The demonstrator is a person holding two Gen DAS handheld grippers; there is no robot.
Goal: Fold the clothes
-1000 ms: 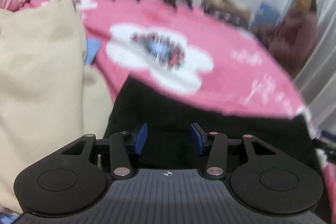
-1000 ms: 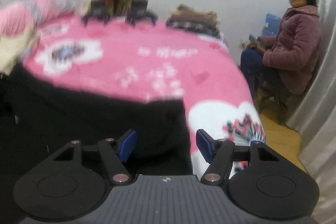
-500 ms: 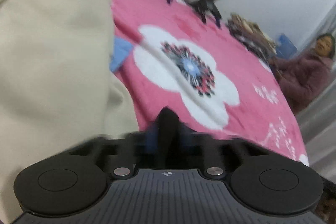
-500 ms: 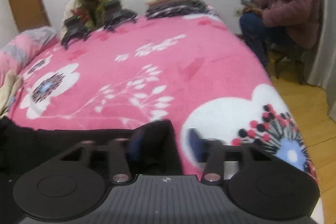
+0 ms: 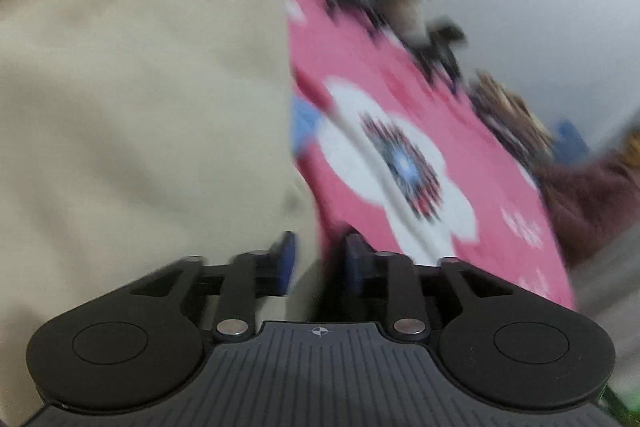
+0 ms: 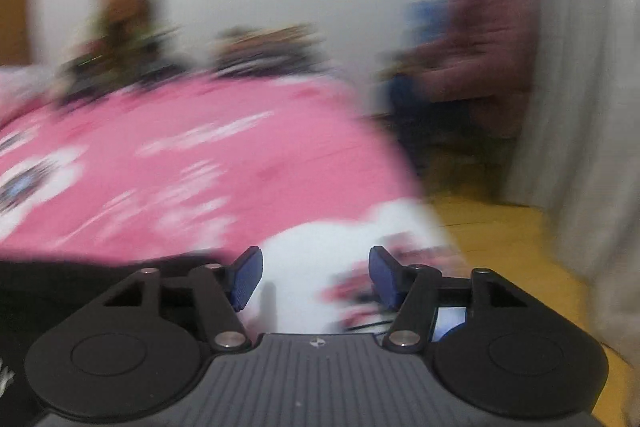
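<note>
The views are blurred by motion. A black garment [image 6: 68, 287] lies on the pink flowered blanket [image 6: 200, 155], at the lower left of the right wrist view. My right gripper [image 6: 316, 279] is open just to its right, over a white flower print, with nothing between its pads. In the left wrist view my left gripper [image 5: 320, 261] stands open with a narrow gap at the edge of a large cream garment [image 5: 140, 107]. Only a dark sliver of black cloth [image 5: 334, 267] shows beside its right pad.
A stack of folded clothes [image 6: 264, 47] sits at the far edge of the bed. One person [image 6: 120, 27] is behind the bed with another pair of grippers. Another in a maroon jacket [image 6: 480, 39] sits at the right. Wooden floor [image 6: 500, 247] and a curtain [image 6: 580, 107] lie right of the bed.
Half a second ago both grippers were shut on the black garment. Both have now opened and let it go. The right one has swung right, off the cloth.
</note>
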